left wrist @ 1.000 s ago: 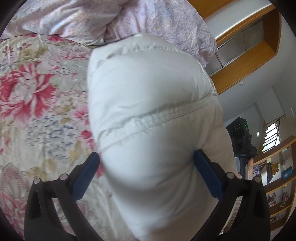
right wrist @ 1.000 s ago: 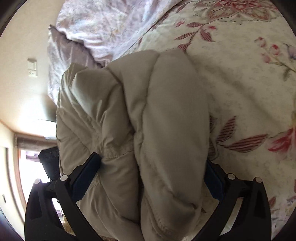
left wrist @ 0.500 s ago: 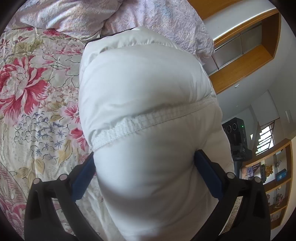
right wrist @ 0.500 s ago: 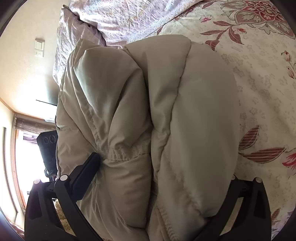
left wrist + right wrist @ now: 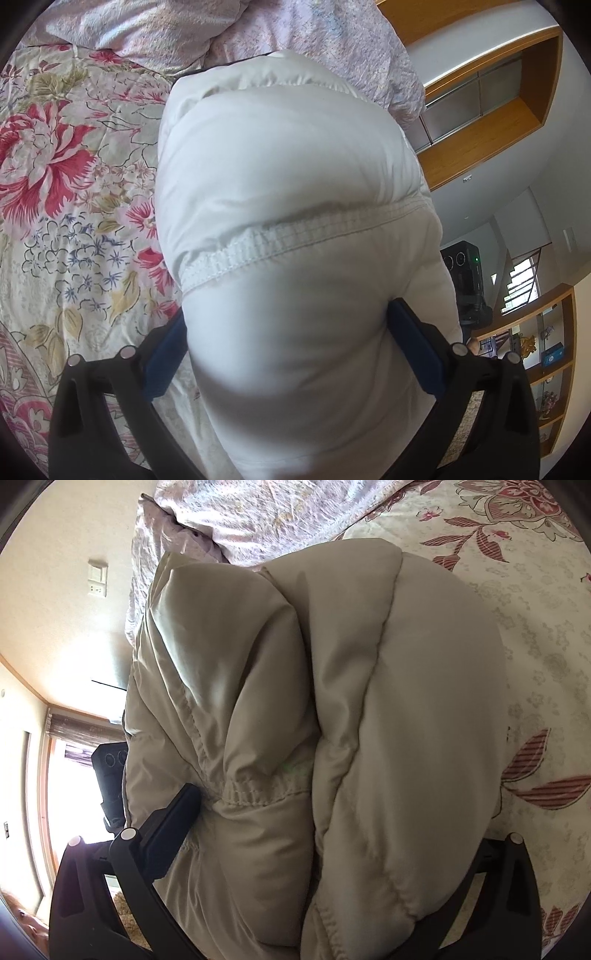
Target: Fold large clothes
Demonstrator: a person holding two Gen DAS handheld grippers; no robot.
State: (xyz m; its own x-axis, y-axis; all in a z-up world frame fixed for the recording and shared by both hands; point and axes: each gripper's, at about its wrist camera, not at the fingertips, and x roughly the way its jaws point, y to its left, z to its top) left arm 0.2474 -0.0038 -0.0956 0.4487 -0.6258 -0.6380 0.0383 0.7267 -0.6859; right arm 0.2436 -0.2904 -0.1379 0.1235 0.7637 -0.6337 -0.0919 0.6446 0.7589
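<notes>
A thick wad of the padded white jacket (image 5: 288, 229) was clamped between the blue pads of the left gripper (image 5: 291, 350), held above the floral bedspread (image 5: 70, 206). In the right view, doubled layers of the same jacket (image 5: 332, 709) were pinched by the right gripper (image 5: 332, 834) (its far finger was hidden by fabric). A fold was judged under way; laying down and flattening remained.

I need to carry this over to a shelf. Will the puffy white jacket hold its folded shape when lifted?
Probably not: the puffy white jacket bulges past the left gripper fingers, so it looks soft and springy. Likely light for its bulk. Its smooth shell may slip in the right gripper.
</notes>
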